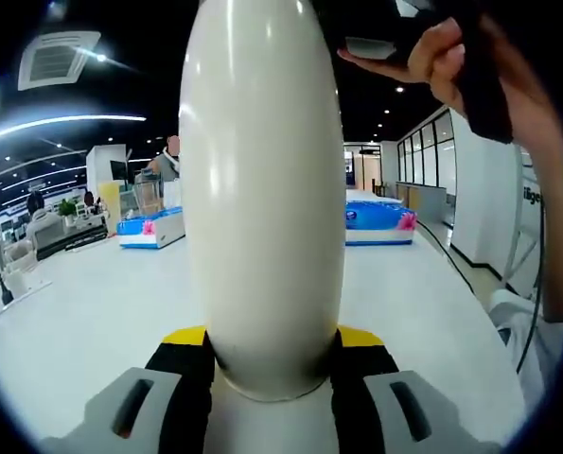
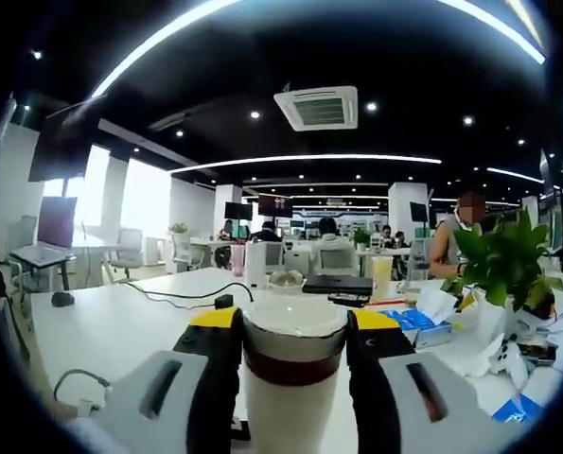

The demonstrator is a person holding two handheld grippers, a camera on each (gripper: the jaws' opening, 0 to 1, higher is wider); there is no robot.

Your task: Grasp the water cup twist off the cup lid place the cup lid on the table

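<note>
The smooth, glossy white water cup (image 1: pixel 262 189) – rigid, likely slippery – is clamped around its body by the left gripper (image 1: pixel 272 355) above the table (image 1: pixel 101 303), while its lid (image 2: pixel 293 342) is pinched by the right gripper (image 2: pixel 293 352) – best held firmly low on the rim.

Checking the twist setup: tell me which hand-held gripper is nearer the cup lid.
Right. The right hand-held gripper clamps the cup lid between its jaws; the left hand-held gripper holds the water cup by its white body, away from the lid.
</note>
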